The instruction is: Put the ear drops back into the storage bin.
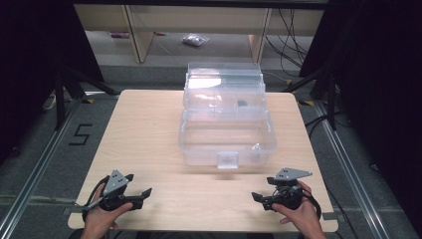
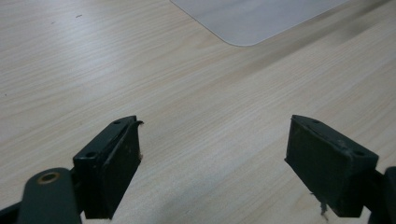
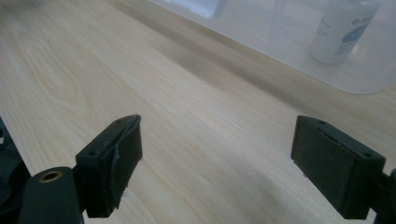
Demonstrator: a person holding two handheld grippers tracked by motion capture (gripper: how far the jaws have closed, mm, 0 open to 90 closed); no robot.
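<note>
A clear plastic storage box (image 1: 199, 154) stands in the middle of the wooden table (image 1: 149, 129), its lid (image 1: 224, 82) swung up at the back. Inside, near its front right corner, stands a small white bottle (image 1: 257, 148), which the right gripper view shows through the box wall (image 3: 289, 46) as a bottle (image 3: 343, 28) with a blue label. My left gripper (image 1: 139, 185) rests near the table's front left, open and empty (image 2: 212, 154). My right gripper (image 1: 263, 189) sits at the front right, also open with nothing in it (image 3: 215, 158).
A latch tab (image 1: 228, 160) hangs at the box's front. A small dark item (image 1: 242, 103) lies in the upper part of the box. Bare wood lies between the grippers and the box. Beyond the table are a floor, cables and black stands.
</note>
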